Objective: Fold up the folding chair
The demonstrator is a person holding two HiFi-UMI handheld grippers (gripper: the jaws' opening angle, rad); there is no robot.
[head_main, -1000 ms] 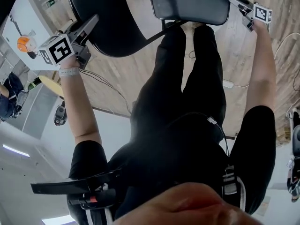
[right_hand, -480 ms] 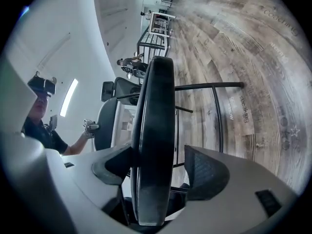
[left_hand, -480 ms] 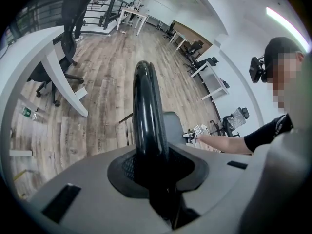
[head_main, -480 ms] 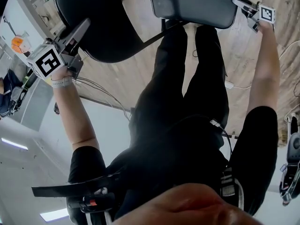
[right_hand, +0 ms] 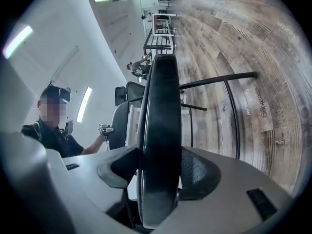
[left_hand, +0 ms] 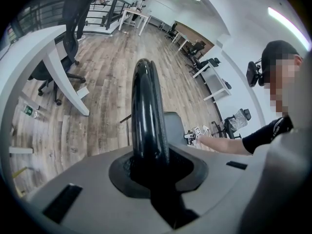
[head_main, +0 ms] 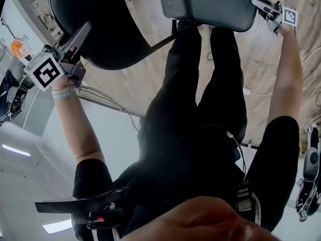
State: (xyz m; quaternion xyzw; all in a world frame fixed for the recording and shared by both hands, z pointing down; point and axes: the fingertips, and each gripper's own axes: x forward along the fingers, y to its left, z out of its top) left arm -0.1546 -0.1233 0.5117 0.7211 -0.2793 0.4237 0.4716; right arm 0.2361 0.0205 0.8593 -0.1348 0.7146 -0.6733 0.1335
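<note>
The folding chair stands in front of me, its black rounded backrest at the upper left of the head view and its dark padded seat at the top. My left gripper has the backrest's rim running between its jaws, which are closing on it. My right gripper sits on the seat's right edge; the thick seat edge fills the gap between its closing jaws. The chair's black tube frame reaches out over the floor.
My legs in black trousers stand right behind the chair. Cables and a white plug block lie on the wood floor. A white desk with an office chair stands beyond the backrest.
My left gripper has drifted left and outward with the backrest. The right gripper has slid a little to the right along with the seat edge.
</note>
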